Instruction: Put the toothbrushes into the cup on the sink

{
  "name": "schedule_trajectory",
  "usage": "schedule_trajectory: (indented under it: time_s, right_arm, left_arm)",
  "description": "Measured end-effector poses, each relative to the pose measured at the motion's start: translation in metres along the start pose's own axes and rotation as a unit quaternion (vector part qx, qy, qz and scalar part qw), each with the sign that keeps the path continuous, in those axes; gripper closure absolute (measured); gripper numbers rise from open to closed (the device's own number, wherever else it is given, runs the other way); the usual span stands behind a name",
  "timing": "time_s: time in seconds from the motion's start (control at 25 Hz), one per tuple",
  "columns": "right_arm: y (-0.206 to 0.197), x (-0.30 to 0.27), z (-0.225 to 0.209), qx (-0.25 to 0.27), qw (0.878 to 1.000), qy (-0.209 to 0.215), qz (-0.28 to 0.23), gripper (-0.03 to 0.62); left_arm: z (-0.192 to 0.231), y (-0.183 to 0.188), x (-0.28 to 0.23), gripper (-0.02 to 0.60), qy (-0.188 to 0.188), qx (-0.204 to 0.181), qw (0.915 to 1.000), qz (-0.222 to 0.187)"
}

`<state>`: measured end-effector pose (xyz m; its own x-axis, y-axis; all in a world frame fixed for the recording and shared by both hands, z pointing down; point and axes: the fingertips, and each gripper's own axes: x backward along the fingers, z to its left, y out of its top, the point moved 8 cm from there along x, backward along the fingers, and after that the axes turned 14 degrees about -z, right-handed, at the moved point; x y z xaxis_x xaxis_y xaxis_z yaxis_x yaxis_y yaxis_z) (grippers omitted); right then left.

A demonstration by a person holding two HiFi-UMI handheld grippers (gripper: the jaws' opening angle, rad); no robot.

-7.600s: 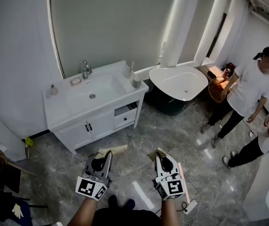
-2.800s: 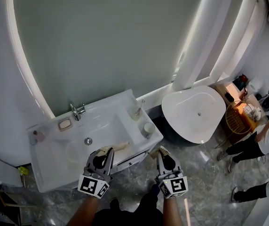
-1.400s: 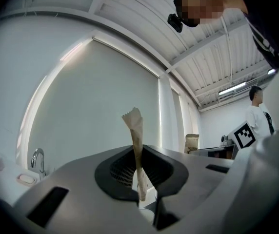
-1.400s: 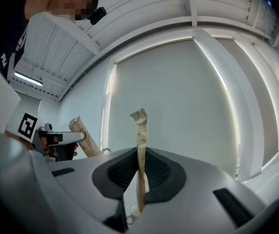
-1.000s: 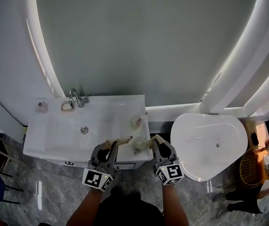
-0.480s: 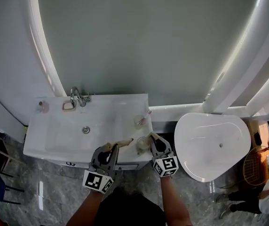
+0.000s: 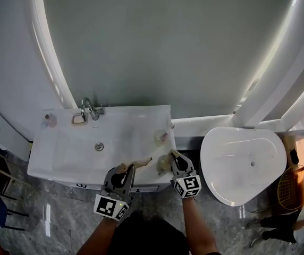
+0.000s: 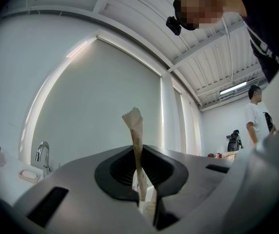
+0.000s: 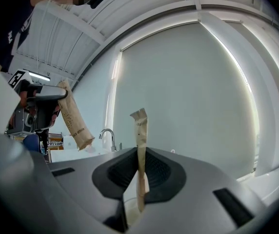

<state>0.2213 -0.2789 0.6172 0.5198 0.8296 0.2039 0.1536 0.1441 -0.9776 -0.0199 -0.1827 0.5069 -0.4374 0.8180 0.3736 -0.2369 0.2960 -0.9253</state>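
Observation:
My left gripper [image 7: 123, 168] is shut on a brown paper-wrapped toothbrush [image 7: 140, 162] that sticks out over the sink counter's [image 7: 61, 158] front edge. In the left gripper view that wrapped toothbrush [image 8: 136, 145] stands up between the jaws. My right gripper [image 7: 172, 155] is shut on a second wrapped toothbrush [image 9: 140, 150], right beside a pale cup [image 7: 163, 162] at the counter's front right corner. Behind it, a second cup [image 7: 160, 136] holds a stick-like item. The right gripper view shows the left gripper's toothbrush [image 9: 75, 116] at the left.
A faucet [image 7: 90, 110], a soap dish [image 7: 78, 119] and a small bottle [image 7: 49, 120] stand along the back of the counter, around the basin [image 7: 100, 146]. A white bathtub [image 7: 245, 163] lies to the right, with a wicker basket [image 7: 290, 187] beyond. A large mirror hangs above.
I have walked from across the room up to the sink. Over the last second my right gripper sank with its toothbrush next to the front cup; the left barely moved.

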Motion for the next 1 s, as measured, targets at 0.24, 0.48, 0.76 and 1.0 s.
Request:
schedule_trajectory:
  time_s: [0.24, 0.48, 0.76, 1.0]
  right_arm:
    - [-0.007, -0.002, 0.002, -0.005, 1.000, 0.004, 0.009, 0.543]
    - [-0.016, -0.001, 0.001, -0.007, 1.000, 0.002, 0.019, 0.543]
    - [-0.021, -0.002, 0.001, -0.004, 1.000, 0.006, 0.027, 0.543]
    - [-0.026, -0.001, -0.001, -0.010, 1.000, 0.001, 0.030, 0.540]
  left_arm:
    - [0.005, -0.005, -0.002, 0.537, 0.002, 0.002, 1.0000, 0.004]
    - [0.005, -0.006, -0.004, 0.537, 0.002, 0.003, 1.0000, 0.005]
    - [0.008, -0.008, -0.003, 0.535, 0.005, 0.006, 1.0000, 0.006]
    - [0.010, -0.009, -0.001, 0.535, 0.007, 0.008, 0.9999, 0.006]
